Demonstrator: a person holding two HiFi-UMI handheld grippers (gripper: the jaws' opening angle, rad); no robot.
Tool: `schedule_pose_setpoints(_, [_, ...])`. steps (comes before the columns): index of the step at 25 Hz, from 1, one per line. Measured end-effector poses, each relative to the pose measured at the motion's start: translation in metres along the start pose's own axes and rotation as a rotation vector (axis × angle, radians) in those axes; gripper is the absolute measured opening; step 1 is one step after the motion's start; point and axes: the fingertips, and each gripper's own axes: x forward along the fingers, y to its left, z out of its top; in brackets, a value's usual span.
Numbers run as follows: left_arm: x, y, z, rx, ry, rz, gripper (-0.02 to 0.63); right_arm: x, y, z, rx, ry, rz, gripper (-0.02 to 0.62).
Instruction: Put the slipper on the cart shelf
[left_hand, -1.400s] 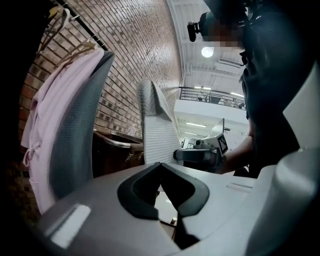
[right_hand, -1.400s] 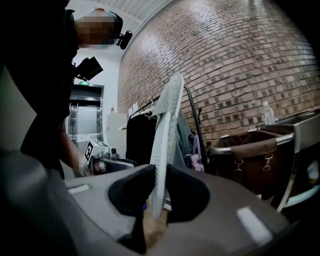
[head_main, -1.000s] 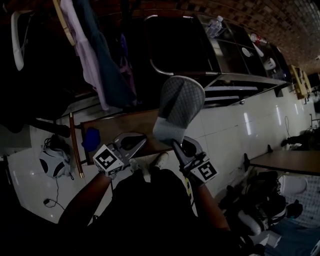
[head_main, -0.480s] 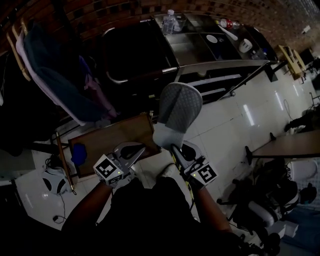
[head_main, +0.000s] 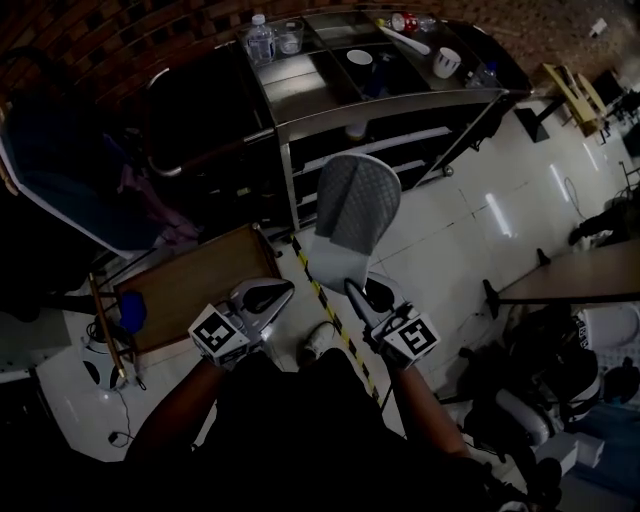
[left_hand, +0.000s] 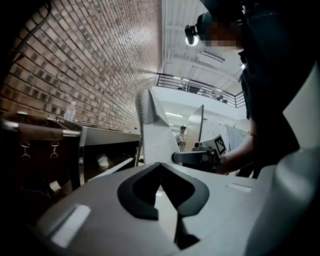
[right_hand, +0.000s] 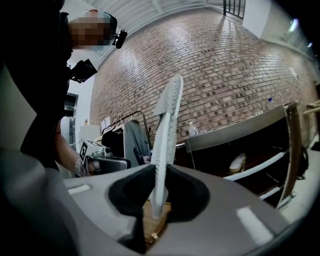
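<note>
The right gripper (head_main: 357, 290) has its jaws nearly together, clamped on the lower end of the pale grey slipper (head_main: 352, 215). In the right gripper view the pads press on both faces of the thin sole. The slipper stands upright above the jaws, its textured sole towards the head camera. It is held in the air above the floor, in front of the cart (head_main: 300, 115) and apart from it, and is not on any shelf.

The left gripper (head_main: 275, 292) is level just beside the right one. In its own view the jaw tips meet and nothing is between them.

On the cart's top, a clear bottle (head_main: 260, 38) stands near the far left corner and a white cup (head_main: 447, 62) near the right edge. Both gripper views show another light slipper (right_hand: 237, 161) lying on an inner shelf. A wooden board (head_main: 190, 285) lies on the floor to the left of the grippers, and yellow-black tape (head_main: 325, 300) runs across the floor between them.
</note>
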Motion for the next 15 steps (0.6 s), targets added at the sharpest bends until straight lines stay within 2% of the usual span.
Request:
schedule_pose_setpoints(8, [0.036,-0.006,0.004,-0.006,0.032,-0.039,0.003,-0.020,-0.030,-0.006,0.026,0.016,-0.033,0.066])
schedule_pose_setpoints(15, [0.040,0.012,0.002,0.006,0.014,-0.099,0.005,-0.001,-0.033,-0.005,0.005,0.039,-0.060,0.066])
